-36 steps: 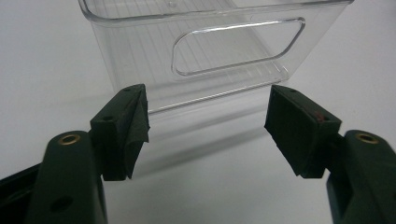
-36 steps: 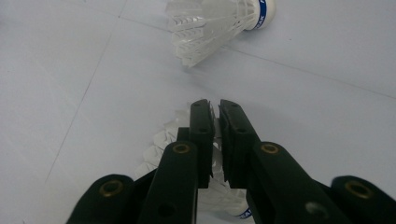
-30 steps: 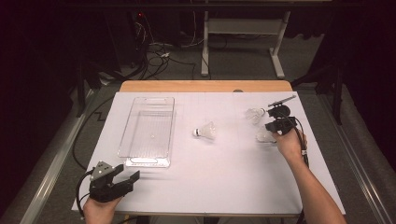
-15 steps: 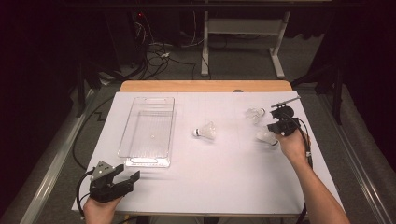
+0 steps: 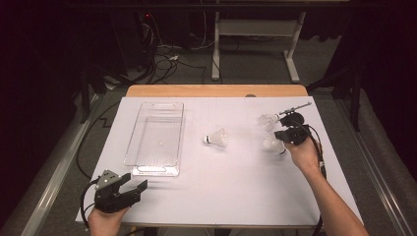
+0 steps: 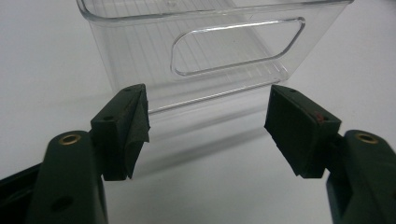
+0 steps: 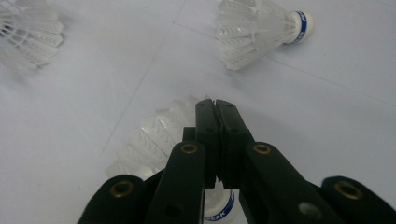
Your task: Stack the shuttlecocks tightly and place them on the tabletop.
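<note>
Three white shuttlecocks lie on the table [image 5: 221, 191]: one at the middle [image 5: 216, 139], one near the right edge [image 5: 269, 120], and a third [image 7: 149, 140] pinched by its feathers in the right gripper [image 7: 215, 105]. The left gripper [image 6: 205, 126], jaws wide and empty, rests at the near left corner, facing one clear plastic bin [image 5: 155, 139].

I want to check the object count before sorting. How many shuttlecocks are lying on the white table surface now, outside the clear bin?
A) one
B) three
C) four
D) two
B: the high view shows one shuttlecock near the table's middle, a second shuttlecock farther back on the right, and a third shuttlecock under the right gripper, while the clear bin holds none.
</note>
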Demonstrator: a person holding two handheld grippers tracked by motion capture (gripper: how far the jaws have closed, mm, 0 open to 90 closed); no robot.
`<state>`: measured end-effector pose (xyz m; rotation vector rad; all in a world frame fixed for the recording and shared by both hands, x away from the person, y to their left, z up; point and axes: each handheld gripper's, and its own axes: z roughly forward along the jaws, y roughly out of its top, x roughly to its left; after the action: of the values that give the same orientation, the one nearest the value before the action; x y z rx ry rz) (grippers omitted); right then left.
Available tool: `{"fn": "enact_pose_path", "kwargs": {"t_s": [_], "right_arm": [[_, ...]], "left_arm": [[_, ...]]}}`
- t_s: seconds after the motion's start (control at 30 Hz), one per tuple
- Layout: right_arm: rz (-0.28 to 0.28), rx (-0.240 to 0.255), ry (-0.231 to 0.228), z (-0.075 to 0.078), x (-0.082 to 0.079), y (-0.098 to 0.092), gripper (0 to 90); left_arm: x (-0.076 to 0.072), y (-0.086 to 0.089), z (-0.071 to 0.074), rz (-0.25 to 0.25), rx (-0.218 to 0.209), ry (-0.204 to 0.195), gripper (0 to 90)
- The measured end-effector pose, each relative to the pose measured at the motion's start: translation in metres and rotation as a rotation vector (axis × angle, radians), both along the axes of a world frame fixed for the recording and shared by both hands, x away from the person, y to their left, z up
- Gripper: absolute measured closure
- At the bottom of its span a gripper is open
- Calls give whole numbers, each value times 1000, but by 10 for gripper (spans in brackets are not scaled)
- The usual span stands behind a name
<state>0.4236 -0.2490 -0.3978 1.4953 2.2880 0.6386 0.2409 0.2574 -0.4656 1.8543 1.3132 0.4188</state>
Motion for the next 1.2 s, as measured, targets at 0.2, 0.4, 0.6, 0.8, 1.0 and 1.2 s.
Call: {"fn": "enact_pose_path", "kwargs": {"t_s": [0.2,0.4,0.6,0.8,1.0,1.2], "right_arm": [[42,23,-8,2,-5,9,895],[77,63,-15,3,-11,19,896],[126,83,-15,2,-16,33,896],[165,103,-17,0,-21,47,896],[210,121,-21,-2,-25,62,895],[235,143,-19,-3,-27,75,895]], "left_arm": [[0,0,0,0,-3,-2,314],[0,0,0,0,-7,-2,314],[0,0,0,1,-9,-1,314],[0,0,0,0,-9,1,314],[0,0,0,1,-11,1,314],[0,1,0,-1,-13,3,314]]}}
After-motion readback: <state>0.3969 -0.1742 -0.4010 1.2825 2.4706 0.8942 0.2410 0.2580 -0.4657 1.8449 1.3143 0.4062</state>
